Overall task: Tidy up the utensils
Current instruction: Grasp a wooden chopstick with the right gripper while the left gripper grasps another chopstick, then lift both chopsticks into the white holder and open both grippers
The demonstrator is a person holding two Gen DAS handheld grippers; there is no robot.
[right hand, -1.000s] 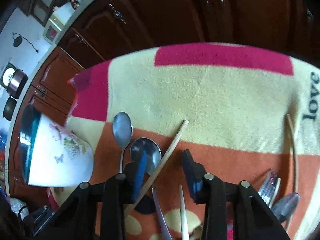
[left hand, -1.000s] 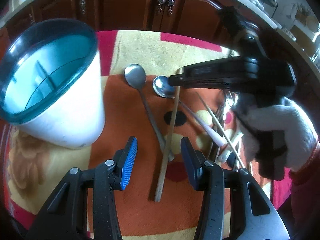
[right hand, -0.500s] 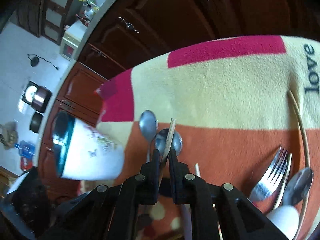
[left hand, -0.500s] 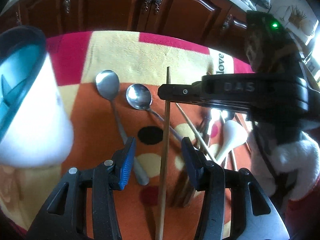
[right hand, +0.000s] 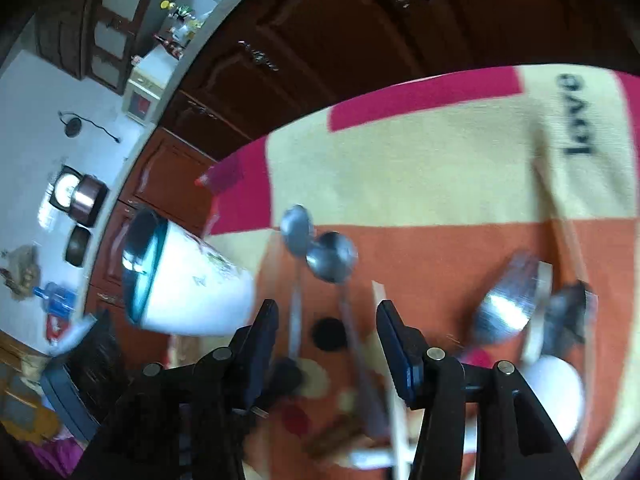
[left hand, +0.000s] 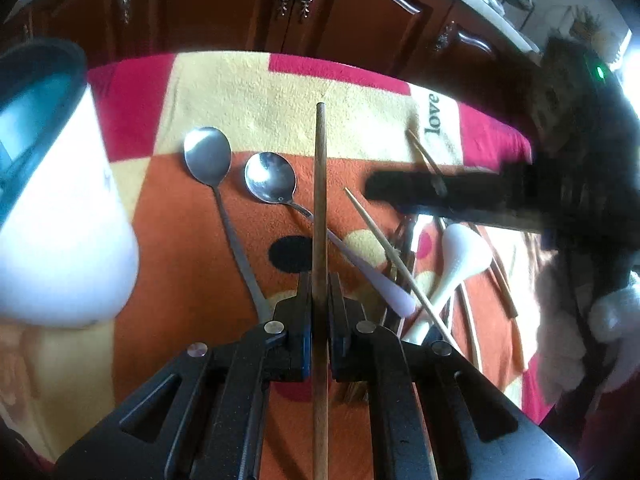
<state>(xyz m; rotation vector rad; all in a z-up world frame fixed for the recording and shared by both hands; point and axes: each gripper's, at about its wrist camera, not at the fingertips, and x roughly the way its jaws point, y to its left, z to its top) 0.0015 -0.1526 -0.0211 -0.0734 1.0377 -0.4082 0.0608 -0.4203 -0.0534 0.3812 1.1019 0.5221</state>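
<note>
Up close, the left gripper (left hand: 320,304) has just closed, its black jaws pinching a brown wooden chopstick (left hand: 319,208) that runs straight toward twelve o'clock in the left wrist view. Beyond it, on a fuzzy orange, cream and pink cloth (left hand: 248,92) printed "love", lie two steel spoons (left hand: 208,156), bowls up, at eleven o'clock, a pale thin chopstick (left hand: 384,240) and a white plastic spoon (left hand: 460,256) at two o'clock. A white cup (left hand: 60,216) with a teal inside lies tipped at nine o'clock. At three o'clock the right gripper (right hand: 326,336) reaches in level from the right, blurred, held in a white knit glove (left hand: 568,328). In its own view its jaws have just been opening and stand spread, nothing between the blue pads, over the spoon handles. A fork (right hand: 508,308) lies at three o'clock there. Dark wooden cabinets (left hand: 224,4) with ornate metal pulls stand behind.
</note>
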